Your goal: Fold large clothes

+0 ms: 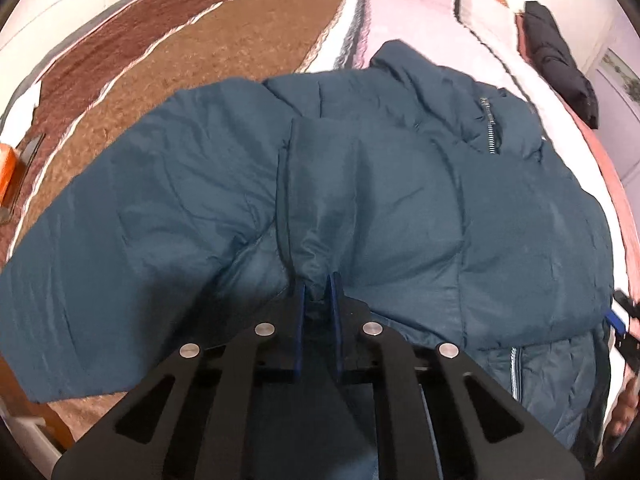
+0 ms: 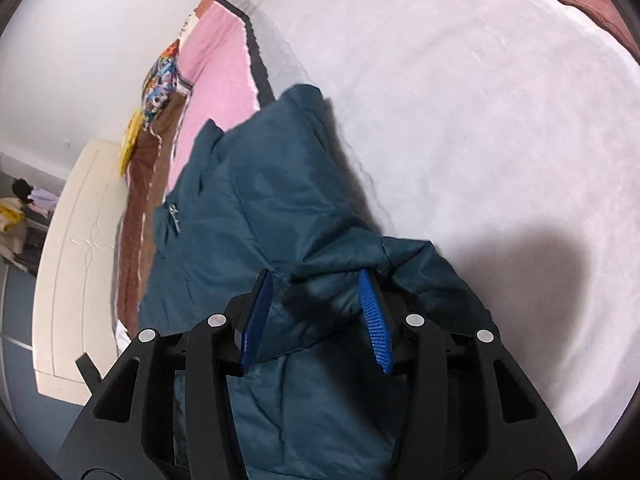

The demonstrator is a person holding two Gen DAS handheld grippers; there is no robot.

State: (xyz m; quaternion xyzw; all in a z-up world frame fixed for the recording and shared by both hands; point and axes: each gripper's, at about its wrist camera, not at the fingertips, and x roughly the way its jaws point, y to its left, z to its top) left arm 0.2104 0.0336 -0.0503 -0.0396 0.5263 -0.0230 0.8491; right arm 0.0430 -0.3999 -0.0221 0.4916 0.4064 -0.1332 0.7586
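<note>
A large teal puffer jacket (image 1: 360, 184) lies spread on the bed, one sleeve stretching left and a zip pocket at upper right. My left gripper (image 1: 318, 284) is shut on a pinched fold of the jacket's fabric near its lower middle. In the right wrist view the jacket (image 2: 248, 208) is bunched and partly lifted. My right gripper (image 2: 316, 284) has its blue pads wide apart, with a lump of jacket fabric lying between them; the jaws do not squeeze it. The right gripper also shows at the left wrist view's right edge (image 1: 624, 316).
The bed carries a brown and pink striped blanket (image 1: 224, 40) and a white fleece cover (image 2: 480, 120). A dark folded garment (image 1: 560, 64) lies at the bed's far right. A cream door (image 2: 80, 264) and white wall stand to the left. An orange box (image 1: 6, 168) sits at left.
</note>
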